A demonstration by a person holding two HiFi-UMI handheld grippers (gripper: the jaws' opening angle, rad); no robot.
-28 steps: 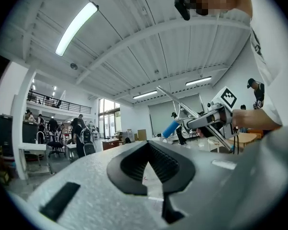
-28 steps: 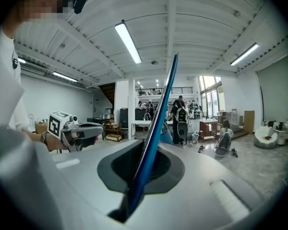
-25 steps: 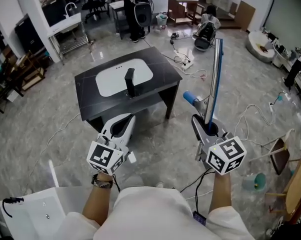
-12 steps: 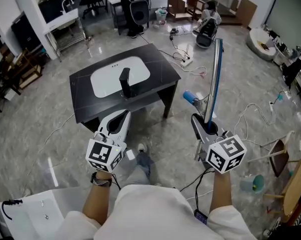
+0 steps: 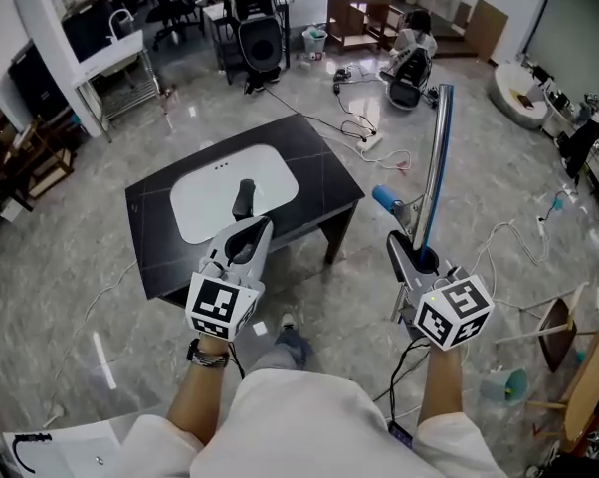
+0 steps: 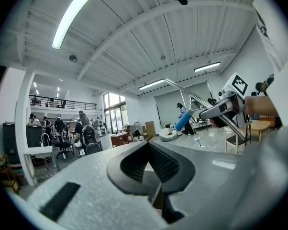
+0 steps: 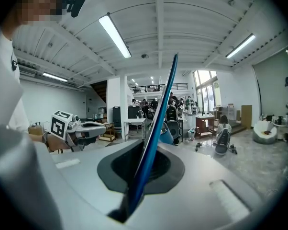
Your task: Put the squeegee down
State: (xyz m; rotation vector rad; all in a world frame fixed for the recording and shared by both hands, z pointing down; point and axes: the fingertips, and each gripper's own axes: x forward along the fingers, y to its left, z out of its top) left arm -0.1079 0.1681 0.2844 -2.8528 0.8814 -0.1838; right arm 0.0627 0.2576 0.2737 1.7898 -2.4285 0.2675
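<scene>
Where my right gripper (image 5: pixel 412 253) clamps the squeegee (image 5: pixel 434 157), its bar stands up between the jaws; left gripper (image 5: pixel 252 235) closed, empty.

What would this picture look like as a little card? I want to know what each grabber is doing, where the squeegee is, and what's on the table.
left gripper: shut, nothing in it
right gripper: shut on the squeegee
squeegee: up in the air, standing nearly upright, not put down yet
table: black, with a white sink and a dark faucet
floor: grey, with cables lying on it
</scene>
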